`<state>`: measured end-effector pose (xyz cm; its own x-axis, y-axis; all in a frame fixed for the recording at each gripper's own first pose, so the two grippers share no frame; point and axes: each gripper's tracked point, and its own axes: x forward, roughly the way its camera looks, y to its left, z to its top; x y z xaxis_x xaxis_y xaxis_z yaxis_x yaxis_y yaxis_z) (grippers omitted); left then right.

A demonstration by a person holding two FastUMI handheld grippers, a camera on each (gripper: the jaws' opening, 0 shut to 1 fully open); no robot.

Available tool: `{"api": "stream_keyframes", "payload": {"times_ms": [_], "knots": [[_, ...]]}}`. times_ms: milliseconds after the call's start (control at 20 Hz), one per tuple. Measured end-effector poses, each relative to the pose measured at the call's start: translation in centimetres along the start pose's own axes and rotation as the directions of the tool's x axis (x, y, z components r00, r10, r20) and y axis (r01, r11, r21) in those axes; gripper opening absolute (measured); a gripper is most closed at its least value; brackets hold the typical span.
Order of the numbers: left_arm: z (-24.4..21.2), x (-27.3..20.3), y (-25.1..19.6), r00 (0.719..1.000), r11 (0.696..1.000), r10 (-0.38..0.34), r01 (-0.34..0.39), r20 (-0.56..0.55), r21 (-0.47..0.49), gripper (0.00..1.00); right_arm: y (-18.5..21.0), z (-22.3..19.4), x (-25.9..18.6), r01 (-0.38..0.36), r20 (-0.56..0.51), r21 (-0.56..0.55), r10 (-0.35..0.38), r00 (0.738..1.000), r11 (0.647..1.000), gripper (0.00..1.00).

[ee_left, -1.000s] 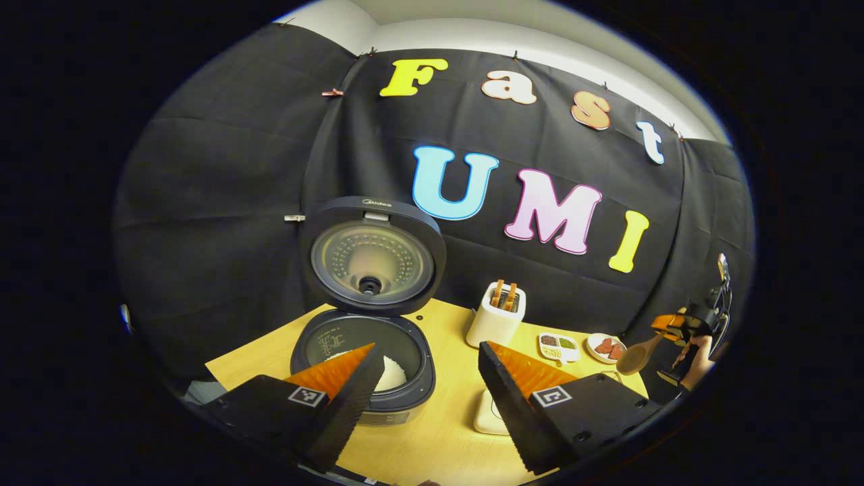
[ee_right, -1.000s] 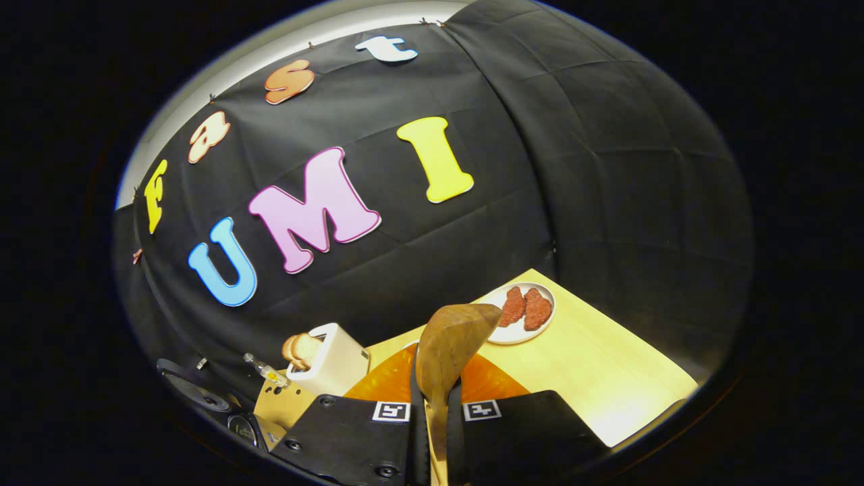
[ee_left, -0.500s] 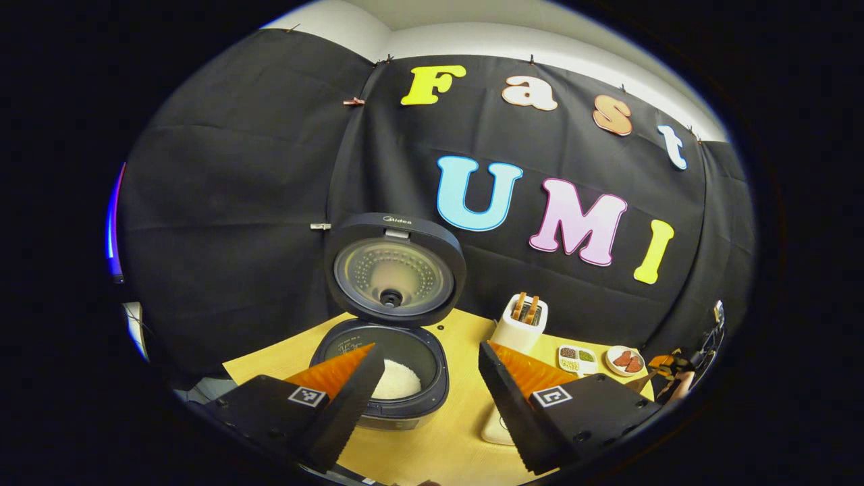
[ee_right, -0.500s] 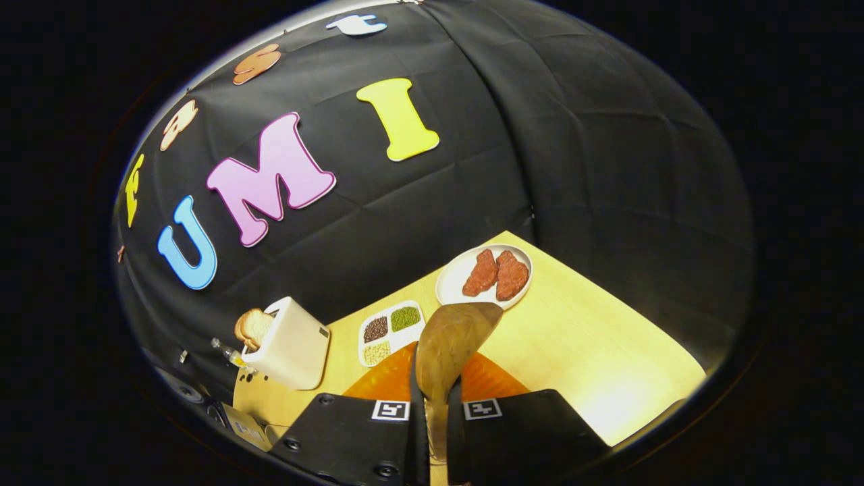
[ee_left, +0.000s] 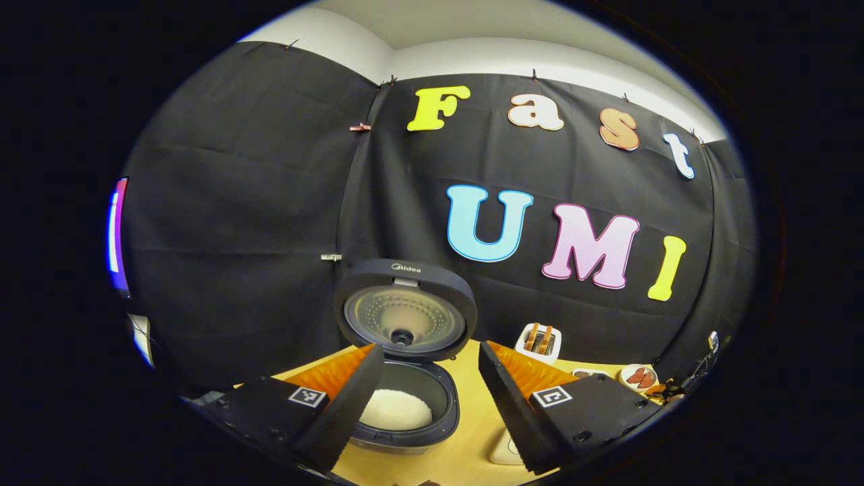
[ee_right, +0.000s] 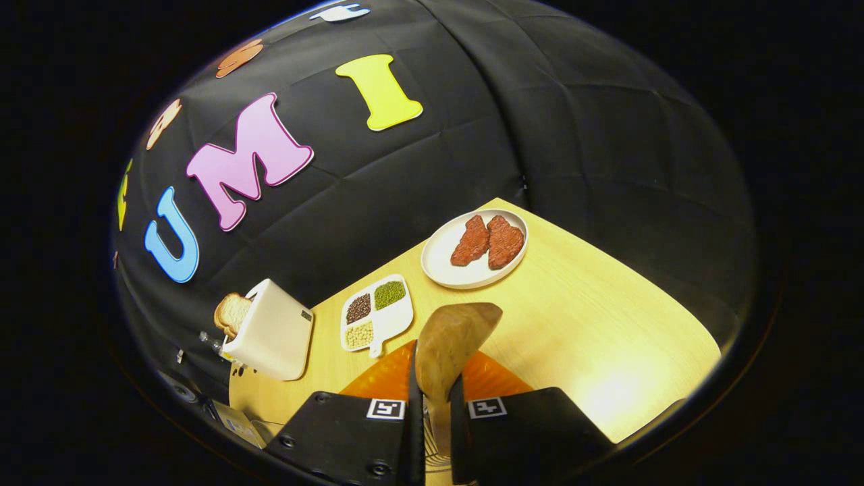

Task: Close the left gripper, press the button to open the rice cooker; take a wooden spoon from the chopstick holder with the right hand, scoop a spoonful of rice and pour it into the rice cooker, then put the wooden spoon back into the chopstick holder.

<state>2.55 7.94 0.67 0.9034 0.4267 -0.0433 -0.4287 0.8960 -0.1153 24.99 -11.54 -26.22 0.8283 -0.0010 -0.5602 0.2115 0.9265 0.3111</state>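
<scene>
Two jaws of the right gripper [ee_right: 432, 378] around wooden spoon [ee_right: 451, 344] (bowl forward).

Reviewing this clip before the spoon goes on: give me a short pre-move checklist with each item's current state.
1. Rice cooker lid up: ok.
2. Rice visible in the pot: ok.
3. Right gripper shut on the wooden spoon: ok.
4. Spoon bowl carrying rice: cannot tell, its back faces the camera.
5. Left gripper open and apart from the cooker: ok.
6. Chopstick holder free for the return: cannot tell.
</scene>
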Motion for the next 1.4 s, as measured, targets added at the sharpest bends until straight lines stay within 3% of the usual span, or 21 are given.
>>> {"api": "stream_keyframes", "payload": {"times_ms": [100,150,300,550,1050,1400], "knots": [[1.2,0.7,-0.1,0.999,1.000,-0.002,0.002,0.032,0.015,0.95,0.4,0.1,-0.8,-0.012,0.003,-0.011,0.012,1.000,1.000,0.24],[2.0,1.3,-0.1,0.999,0.999,0.001,-0.003,0.052,0.032,0.95,0.5,0.2,-1.2,-0.017,0.007,-0.020,0.017,1.000,1.000,0.34],[4.8,2.8,-0.3,0.993,0.995,-0.011,-0.001,0.121,0.100,0.95,0.5,1.4,-3.1,-0.002,0.062,-0.039,0.004,0.998,0.999,1.00],[7.7,5.1,0.1,0.977,0.988,-0.037,0.004,0.210,0.154,0.95,-0.2,4.5,-8.6,0.037,0.206,-0.107,-0.015,0.979,0.994,0.98],[10.0,13.0,2.6,0.959,0.975,-0.083,0.022,0.271,0.222,0.92,0.6,3.3,-19.8,0.054,0.257,-0.178,-0.006,0.966,0.983,0.98],[8.8,17.2,2.6,0.966,0.976,-0.122,0.074,0.229,0.206,0.92,4.3,2.7,-26.1,0.038,0.316,-0.313,0.066,0.947,0.949,0.98]]}}
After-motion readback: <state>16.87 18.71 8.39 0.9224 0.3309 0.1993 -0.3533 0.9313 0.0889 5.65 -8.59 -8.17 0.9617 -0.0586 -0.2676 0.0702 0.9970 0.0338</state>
